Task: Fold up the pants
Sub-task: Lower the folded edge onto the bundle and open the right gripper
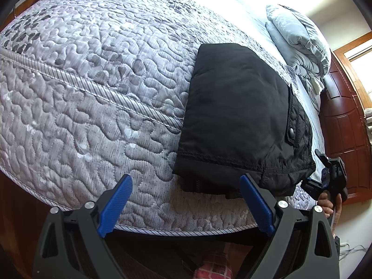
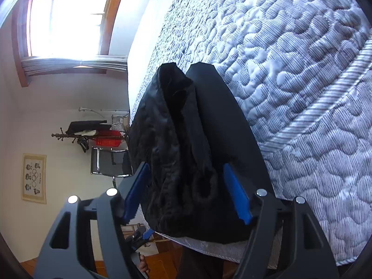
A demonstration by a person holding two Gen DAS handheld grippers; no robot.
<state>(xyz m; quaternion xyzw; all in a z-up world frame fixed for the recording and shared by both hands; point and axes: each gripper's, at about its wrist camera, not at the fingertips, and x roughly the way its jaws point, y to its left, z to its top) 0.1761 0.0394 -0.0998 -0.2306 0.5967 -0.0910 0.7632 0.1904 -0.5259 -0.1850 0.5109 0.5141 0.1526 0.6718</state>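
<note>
Black pants [image 1: 237,116] lie folded into a compact stack on the quilted mattress [image 1: 97,69], hanging a little over its near edge. A snap pocket shows on their right side. My left gripper [image 1: 186,186] is open and empty, just short of the stack's lower edge. My right gripper [image 2: 186,174] is open, its blue fingers either side of the stack's thick end [image 2: 183,151], not closed on it. The right gripper also shows in the left wrist view [image 1: 330,176], beside the pants' right corner. The left gripper shows small in the right wrist view [image 2: 141,234].
A folded grey duvet [image 1: 300,37] lies at the bed's head by a dark wooden headboard [image 1: 344,121]. A window [image 2: 67,21], a coat rack [image 2: 88,132] and a chair [image 2: 111,162] stand beyond the bed. Wooden floor lies below the mattress edge.
</note>
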